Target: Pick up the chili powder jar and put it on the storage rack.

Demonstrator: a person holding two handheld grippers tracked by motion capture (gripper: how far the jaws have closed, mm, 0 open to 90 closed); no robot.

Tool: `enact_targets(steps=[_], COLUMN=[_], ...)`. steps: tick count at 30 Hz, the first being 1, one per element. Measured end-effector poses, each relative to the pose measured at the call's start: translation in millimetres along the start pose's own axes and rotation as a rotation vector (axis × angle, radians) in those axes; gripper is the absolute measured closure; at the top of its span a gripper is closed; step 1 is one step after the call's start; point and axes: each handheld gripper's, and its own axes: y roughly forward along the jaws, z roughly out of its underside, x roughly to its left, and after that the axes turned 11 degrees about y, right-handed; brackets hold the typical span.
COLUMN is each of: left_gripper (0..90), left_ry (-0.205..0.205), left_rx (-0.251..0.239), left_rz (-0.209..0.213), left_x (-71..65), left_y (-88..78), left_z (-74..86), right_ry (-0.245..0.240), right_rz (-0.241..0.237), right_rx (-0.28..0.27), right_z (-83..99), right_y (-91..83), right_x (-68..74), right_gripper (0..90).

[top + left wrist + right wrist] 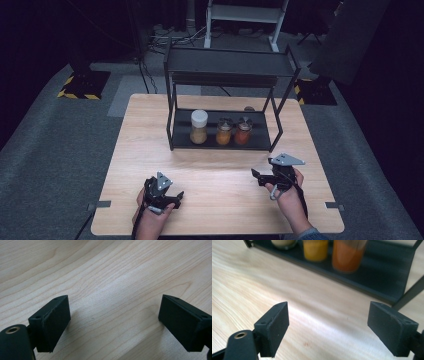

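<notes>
High view shows three small jars on the bottom shelf of the black rack [175, 127], and the red-orange jar [242, 131] at the right end sits nearest the right gripper [259, 176]. It looks like glass (hard, smooth, likely slippery and easy to break), so its round middle seems the best place to hold. Both the right gripper and the left gripper [176, 195] have their jaws wide apart with nothing between them, low over the wooden table [150, 130].

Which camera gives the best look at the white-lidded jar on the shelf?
The high view: the white-lidded jar stands whole at the left of the shelf. The right gripper view catches just its cut-off base, and the left gripper view looks at bare table.
</notes>
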Motion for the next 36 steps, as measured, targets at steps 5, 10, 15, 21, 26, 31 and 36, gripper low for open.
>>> enact_targets(steps=[5,10,15,21,26,31,36], left_gripper=[10.4,10.4,10.4,10.4,10.4,10.4,10.4], left_ry=[-0.001,-0.001,-0.002,-0.007,0.0,-0.002,0.0], left_rx=[-0.001,-0.001,0.0,0.0,0.0,-0.001,-0.001], left_rz=[-0.003,-0.002,-0.002,0.0,-0.002,-0.003,-0.004], left_x=[-1.1,-0.8,-0.7,-0.1,-0.5,-0.9,-1.2], left_y=[-0.1,-0.1,0.0,0.1,-0.1,-0.1,-0.1], left_z=[0.2,0.1,0.1,0.1,0.1,0.3,0.3], right_ry=[0.02,0.034,0.052,-0.01,-0.013,-0.011,-0.011], right_rz=[-0.001,0.006,0.013,0.019,0.018,0.021,0.021], right_rx=[0.025,0.033,0.093,0.099,0.098,0.098,0.098], right_z=[13.9,26.9,36.2,41.1,41.2,41.4,41.5], right_y=[5.3,4.8,8.9,10.1,10.1,10.0,10.0], right_x=[-3.9,-5.8,-10.5,-10.1,-10.2,-9.6,-9.4], right_gripper=[18.0,17.9,15.4,12.9,12.8,12.8,12.9])
